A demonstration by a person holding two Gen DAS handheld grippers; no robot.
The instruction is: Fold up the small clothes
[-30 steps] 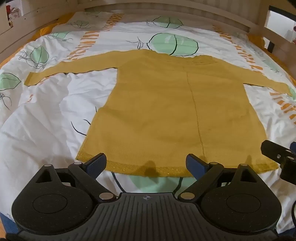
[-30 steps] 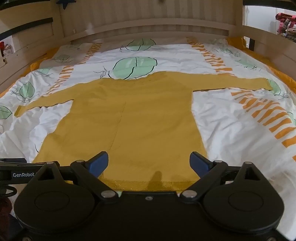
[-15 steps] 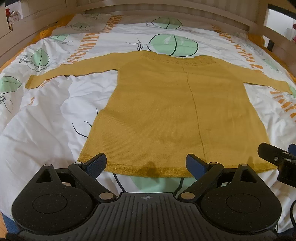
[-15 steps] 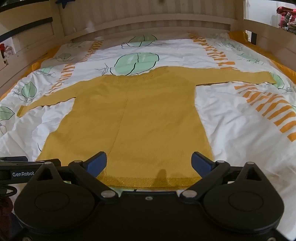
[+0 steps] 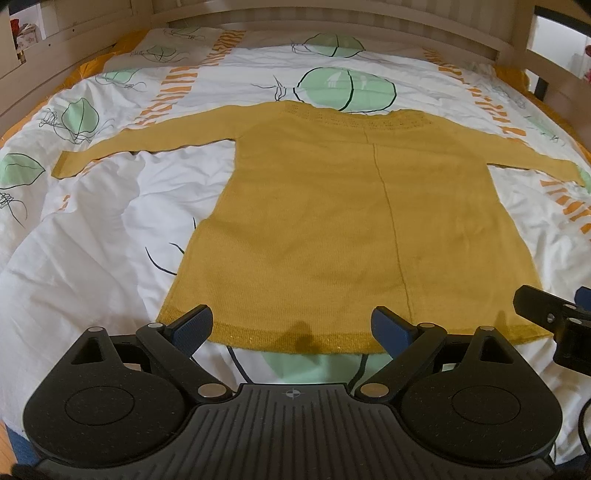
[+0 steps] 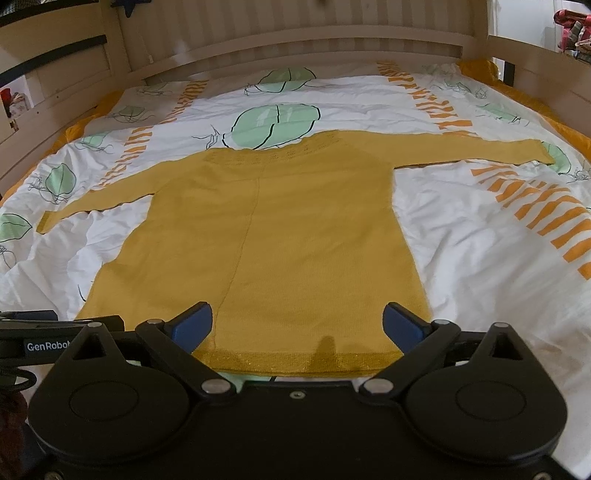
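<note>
A mustard-yellow knit sweater (image 5: 351, 221) (image 6: 280, 236) lies flat on the bed, sleeves spread to both sides, hem nearest me. My left gripper (image 5: 293, 326) hangs open just above the hem's left half, blue pads wide apart, nothing between them. Over the hem's right half my right gripper (image 6: 297, 325) is also open and holds nothing. In the left wrist view the right gripper's black body (image 5: 554, 321) shows at the right edge; in the right wrist view the left gripper's body (image 6: 44, 332) shows at the left edge.
The sweater rests on a white duvet (image 5: 92, 240) (image 6: 498, 258) printed with green leaves and orange stripes. A wooden bed frame (image 5: 332, 22) (image 6: 295, 40) runs along the far side and both flanks. Clutter sits beyond the frame at far right (image 6: 572, 29).
Both grippers have tilted and lifted slightly, so the sweater sits lower in each view and more of the headboard shows. The sweater itself has not moved; both grippers stay open.
</note>
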